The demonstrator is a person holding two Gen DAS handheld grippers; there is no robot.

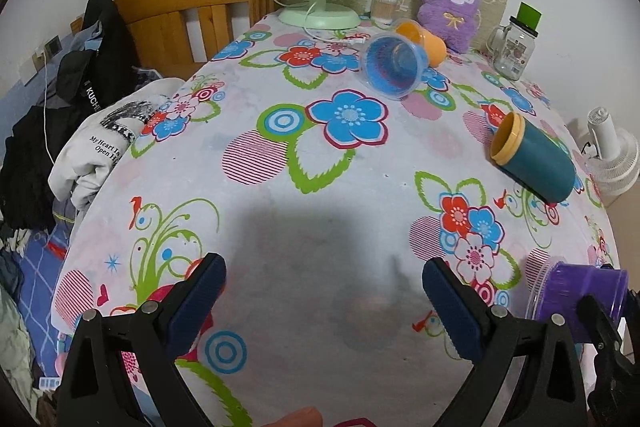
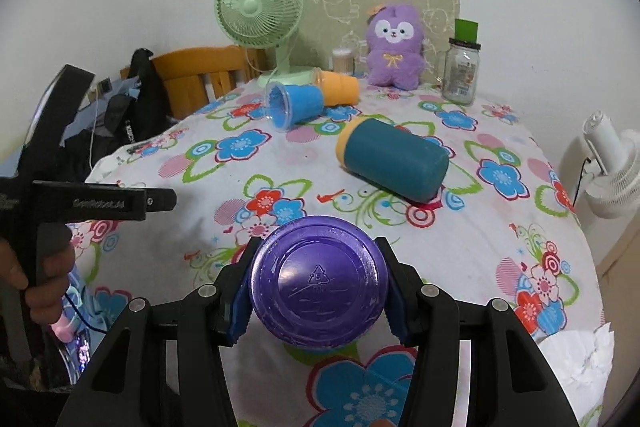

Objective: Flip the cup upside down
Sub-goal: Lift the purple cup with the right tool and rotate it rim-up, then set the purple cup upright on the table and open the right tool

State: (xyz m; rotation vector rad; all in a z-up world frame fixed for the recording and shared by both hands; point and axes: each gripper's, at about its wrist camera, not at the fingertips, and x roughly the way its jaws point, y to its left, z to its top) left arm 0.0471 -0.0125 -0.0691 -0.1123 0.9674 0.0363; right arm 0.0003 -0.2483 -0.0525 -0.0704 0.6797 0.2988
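My right gripper (image 2: 318, 291) is shut on a purple plastic cup (image 2: 319, 287), its base facing the camera, held above the flowered tablecloth (image 2: 460, 255). The same cup shows at the right edge of the left wrist view (image 1: 576, 291), on its side in the right gripper. My left gripper (image 1: 324, 291) is open and empty over the near part of the table. A teal cup with a yellow rim (image 2: 394, 159) lies on its side mid-table. A blue cup (image 2: 292, 103) and an orange cup (image 2: 340, 87) lie on their sides farther back.
At the back stand a green desk fan (image 2: 260, 15), a purple plush toy (image 2: 394, 47), a glass jar (image 2: 462, 71) and a cotton-swab box (image 2: 343, 61). A wooden chair (image 2: 192, 79) with clothes is at the left. A white fan (image 2: 612, 167) stands off the right edge.
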